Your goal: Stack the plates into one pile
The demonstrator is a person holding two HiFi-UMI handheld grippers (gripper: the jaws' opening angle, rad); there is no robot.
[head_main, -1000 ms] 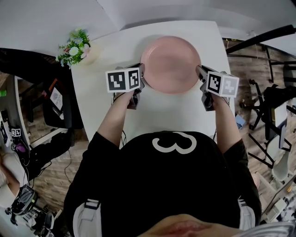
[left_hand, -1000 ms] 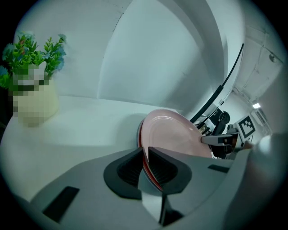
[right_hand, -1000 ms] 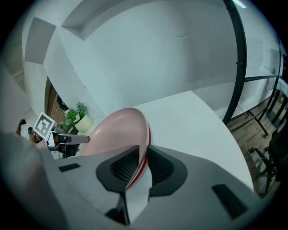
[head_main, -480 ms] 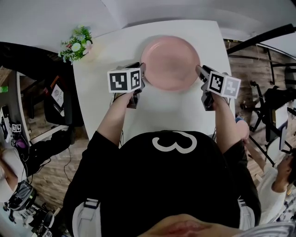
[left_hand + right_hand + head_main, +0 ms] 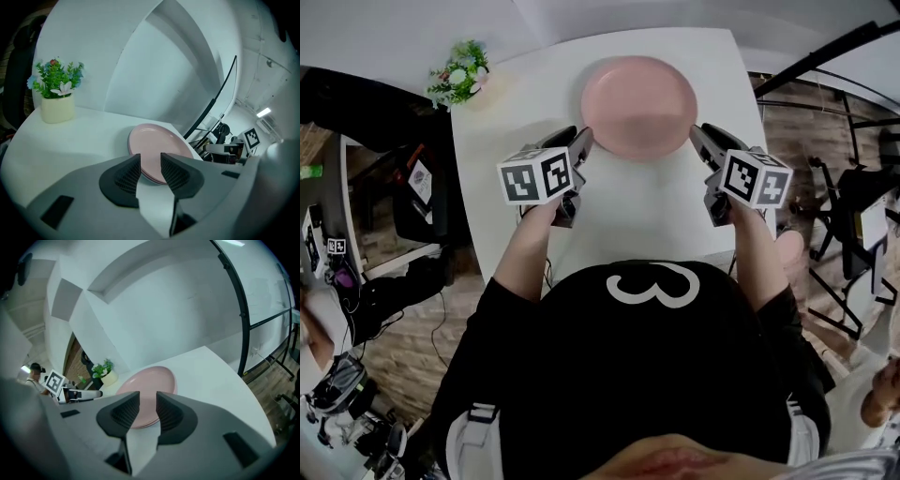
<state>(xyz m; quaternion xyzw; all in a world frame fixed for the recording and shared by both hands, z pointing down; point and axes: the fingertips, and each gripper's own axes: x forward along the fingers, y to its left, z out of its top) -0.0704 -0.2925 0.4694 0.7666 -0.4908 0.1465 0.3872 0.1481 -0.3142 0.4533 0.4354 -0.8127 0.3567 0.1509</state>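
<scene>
Left claw: your left claw (image 5: 579,142) has its jaws partly apart, having just been opening. Nothing sits between the ribbed pads. Through the gap you see only the plate rim and the table beyond.
Right claw: your right claw (image 5: 697,139) is parted about as far, also just opened, and it grips nothing.
Plates: the pile of pink plates (image 5: 637,105) lies ahead of both claws and between them. Its left edge is just beside your left claw's tips and its right edge just beside your right claw's tips.
Writing: I can read no brand or words. The cubes on your claws carry only black-and-white square patterns. Your black shirt (image 5: 642,375) bears a white mark shaped like a 3.
Surface: a white table (image 5: 628,220) carries the pile and a potted plant (image 5: 459,80). The plant stands at the far corner, beyond and to the left of your left claw.
Room: there are white walls past the table and a wood-plank floor (image 5: 403,366) on either side. Black metal frames (image 5: 834,225) stand out to the right of your right claw.
Head view only: both claws and your forearms show together, and the pile reads as a single flat pink disc.
Gripper views only: stacked rims show at the pile's near edge, so it holds more than one plate. The left gripper view adds a lit ceiling strip (image 5: 263,111) and the right claw across the pile. The right gripper view adds a curved black pole (image 5: 236,305) and a person (image 5: 33,373) far off, past your left claw.
</scene>
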